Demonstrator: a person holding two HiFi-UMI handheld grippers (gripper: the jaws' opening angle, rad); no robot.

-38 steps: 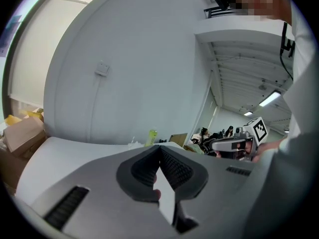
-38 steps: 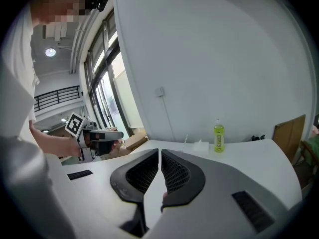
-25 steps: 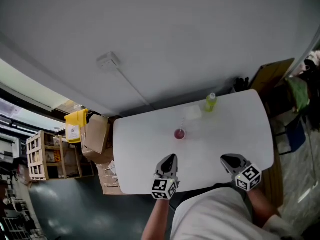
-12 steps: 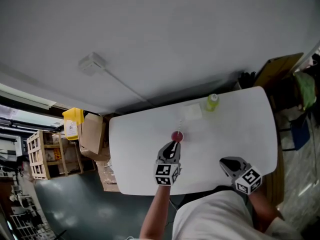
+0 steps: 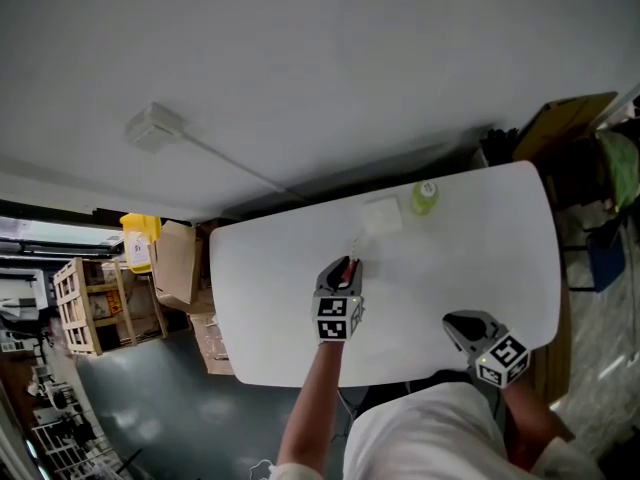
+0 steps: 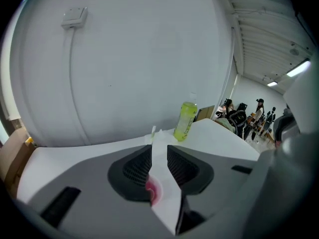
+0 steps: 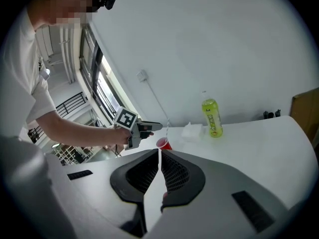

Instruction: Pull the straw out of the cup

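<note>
A small red cup [image 7: 163,143] with a thin white straw [image 7: 166,130] standing in it sits mid-table on the white table [image 5: 480,248]. In the head view my left gripper [image 5: 345,265] covers most of the cup [image 5: 349,267], and the straw [image 5: 355,247] pokes out beyond it. The left gripper view shows the cup [image 6: 152,190] through the gap of the opening jaws of the left gripper [image 6: 158,151], pads not touching it, with the straw [image 6: 153,132] ahead. My right gripper [image 5: 452,320] hovers near the front edge, jaws together and empty [image 7: 159,153].
A green bottle [image 5: 424,197] and a white tissue pack [image 5: 382,215] stand behind the cup. Cardboard boxes [image 5: 185,268] and a yellow bin [image 5: 140,243] sit on the floor left of the table. People [image 6: 249,116] stand far off to the right.
My left gripper has travelled forward and down across the table to the cup, and its jaws have opened. The right gripper sank a little near the front edge.
</note>
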